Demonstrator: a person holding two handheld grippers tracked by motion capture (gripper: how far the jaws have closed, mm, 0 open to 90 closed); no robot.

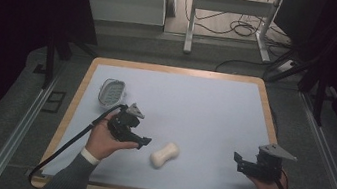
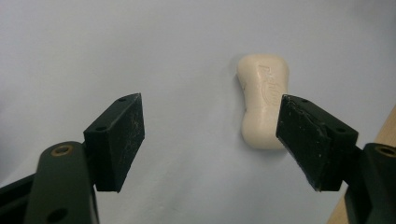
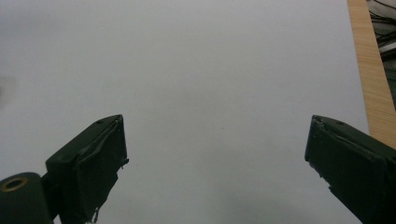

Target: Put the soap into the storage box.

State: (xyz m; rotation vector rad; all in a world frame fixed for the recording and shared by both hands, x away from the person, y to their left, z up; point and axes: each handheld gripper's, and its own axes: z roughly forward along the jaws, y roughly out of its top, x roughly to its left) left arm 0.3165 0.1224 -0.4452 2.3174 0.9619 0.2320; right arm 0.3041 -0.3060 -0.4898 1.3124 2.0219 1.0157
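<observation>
A cream bar of soap [image 1: 164, 155] with a pinched waist lies on the pale mat near the front middle. My left gripper [image 1: 143, 143] points at it from the left, a short way off, jaws open and empty. In the left gripper view the soap [image 2: 262, 100] lies just ahead, partly behind the right-hand fingertip [image 2: 310, 140]; the left gripper [image 2: 210, 142] holds nothing. My right gripper [image 1: 239, 163] rests at the front right, well clear of the soap. In its own view the right gripper [image 3: 217, 161] stands wide open over bare mat.
A white soap dish [image 1: 112, 91] with a ridged greenish insert sits at the mat's left, behind my left hand. The mat [image 1: 194, 108] lies on a wooden-edged table [image 1: 266, 101]. Cables and a metal stand frame are on the floor beyond.
</observation>
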